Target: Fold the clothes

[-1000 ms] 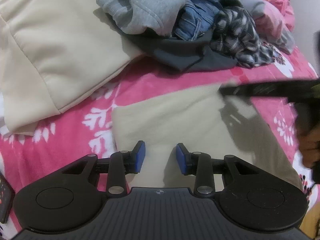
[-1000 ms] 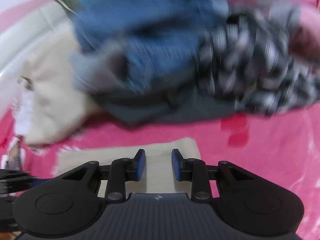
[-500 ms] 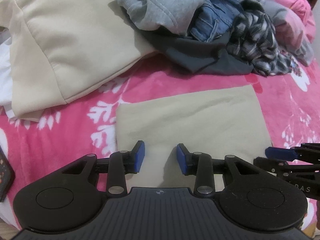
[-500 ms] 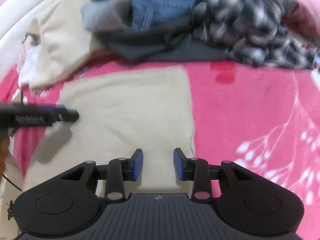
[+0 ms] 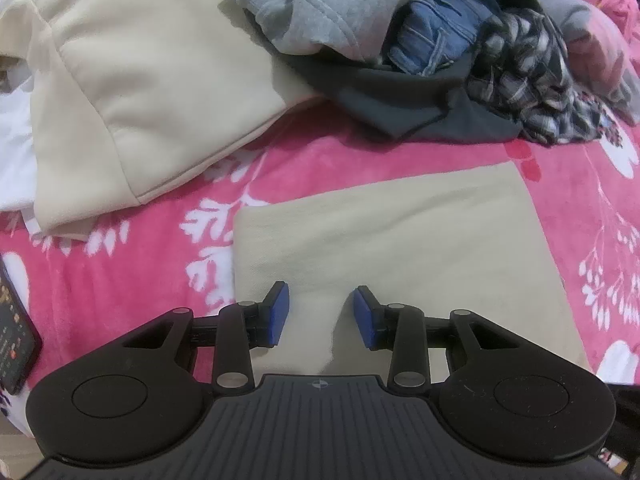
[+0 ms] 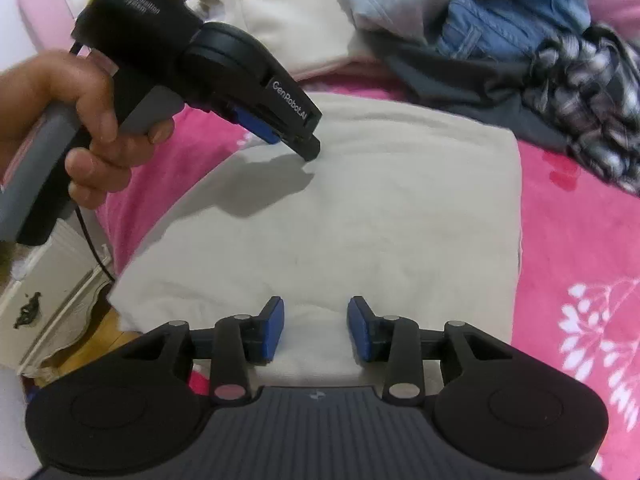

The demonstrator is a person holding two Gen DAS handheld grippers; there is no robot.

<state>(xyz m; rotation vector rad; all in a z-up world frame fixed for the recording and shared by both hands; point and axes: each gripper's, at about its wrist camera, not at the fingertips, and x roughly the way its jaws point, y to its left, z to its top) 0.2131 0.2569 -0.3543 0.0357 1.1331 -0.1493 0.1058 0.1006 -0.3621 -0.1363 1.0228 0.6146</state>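
One beige cloth [image 5: 400,240] lies folded flat on the bed [image 5: 120,280], both the left tool [image 5: 320,316] and right tool [image 6: 315,328] apart and empty above it, the clothes pile [image 5: 420,40] unfolded beyond.

Home bedroom. Indicated by: bed covered with pink floral blanket [image 5: 360,168]; loose pile of worn clothing [image 5: 420,40] (jeans, grey sweatshirt, plaid shirt) heaped on blanket; white carved furniture [image 6: 52,300] beside bed; wooden floor [image 6: 108,332] below.
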